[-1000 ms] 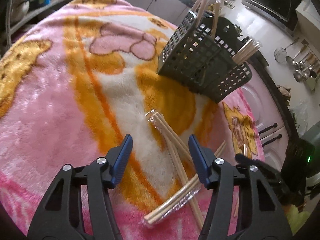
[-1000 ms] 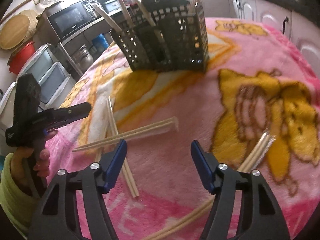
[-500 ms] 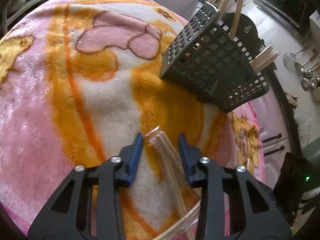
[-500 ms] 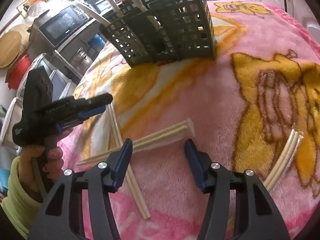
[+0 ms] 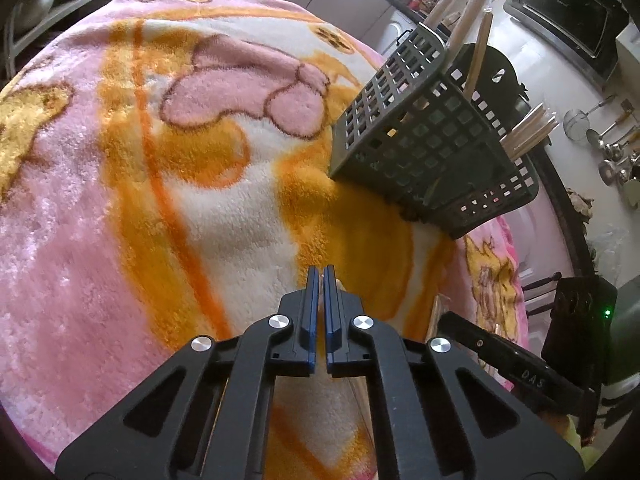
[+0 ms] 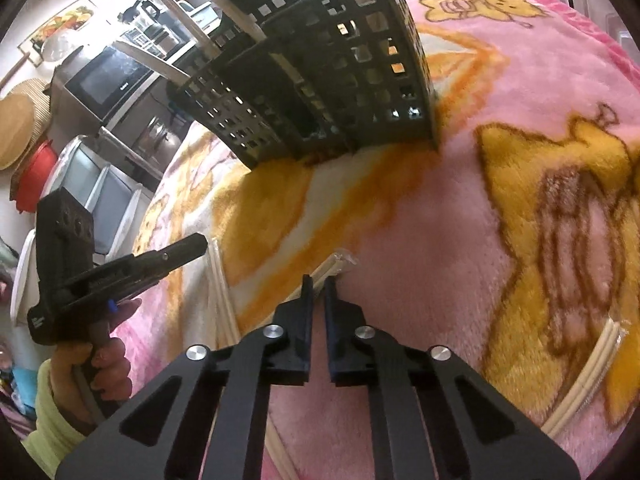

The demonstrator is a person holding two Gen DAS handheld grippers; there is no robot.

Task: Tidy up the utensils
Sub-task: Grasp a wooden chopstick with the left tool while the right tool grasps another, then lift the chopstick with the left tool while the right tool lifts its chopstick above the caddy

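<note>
A dark grey slotted utensil basket (image 5: 432, 152) stands on the pink and orange blanket, with several chopsticks sticking out of it; it also shows in the right wrist view (image 6: 320, 80). My left gripper (image 5: 321, 276) is shut on a wrapped chopstick pair, mostly hidden under its fingers. My right gripper (image 6: 318, 284) is shut on another wrapped chopstick pair (image 6: 334, 266), whose tip sticks out past the fingertips. The left gripper's body (image 6: 120, 272) shows at the left of the right wrist view.
Another wrapped chopstick pair (image 6: 588, 372) lies on the blanket at the right. More chopsticks (image 6: 222, 300) lie by the left gripper. A microwave (image 6: 108, 76), pots and cabinets stand beyond the blanket's far edge. The blanket (image 5: 120, 160) slopes away at left.
Both grippers have moved down and forward and shut, each on a wrapped chopstick pair that lay between its open fingers before.
</note>
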